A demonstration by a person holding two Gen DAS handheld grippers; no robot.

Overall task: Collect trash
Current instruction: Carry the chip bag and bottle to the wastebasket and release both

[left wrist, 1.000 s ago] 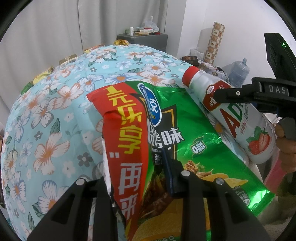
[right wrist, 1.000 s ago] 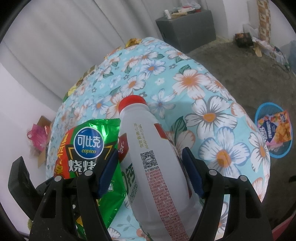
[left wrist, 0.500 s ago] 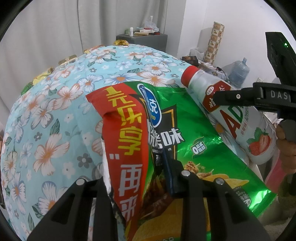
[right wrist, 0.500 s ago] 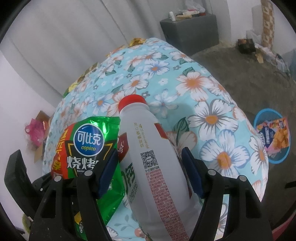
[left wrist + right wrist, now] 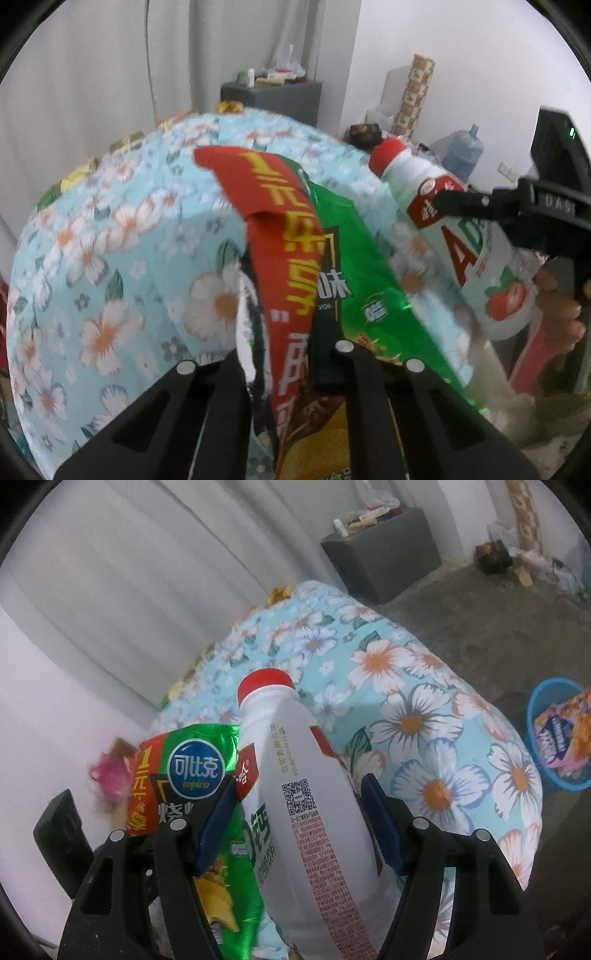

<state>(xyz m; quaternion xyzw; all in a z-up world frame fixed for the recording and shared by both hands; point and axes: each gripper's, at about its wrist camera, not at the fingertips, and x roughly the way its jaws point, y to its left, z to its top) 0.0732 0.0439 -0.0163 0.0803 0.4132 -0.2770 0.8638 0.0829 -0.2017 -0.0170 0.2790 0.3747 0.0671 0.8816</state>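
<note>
The left gripper point(image 5: 284, 350) is pinching a green and red Copico chip bag point(image 5: 332, 266); its jaws have just been closing and are now together on the folded foil, which is hanging above the flowered tablecloth point(image 5: 122, 266). The right gripper point(image 5: 299, 819) is clamping a white red-capped yoghurt-drink bottle point(image 5: 306, 797) between its blue pads point(image 5: 380, 830), the jaws standing wide around the body. Both items are being held side by side, just off the table. A blue basket point(image 5: 535, 716) is standing on the floor beyond the table's right edge, already containing a snack packet point(image 5: 561, 734).

Risks, as judgements: the slick foil is offering only a thin, creased hold, so the bag may be slipping out during a swing toward the basket; the smooth, rounded bottle, tilted forward, could be sliding through the pads if the squeeze eases. The two loads, carried close together, may be knocking each other.

Hidden or unclear: the bag's lower end and the bottle's base are cut off by the gripper bodies; motion blur is softening the left view; small wrappers at the table's far edge are too blurred to identify; the basket's depth is cut by the frame edge.
</note>
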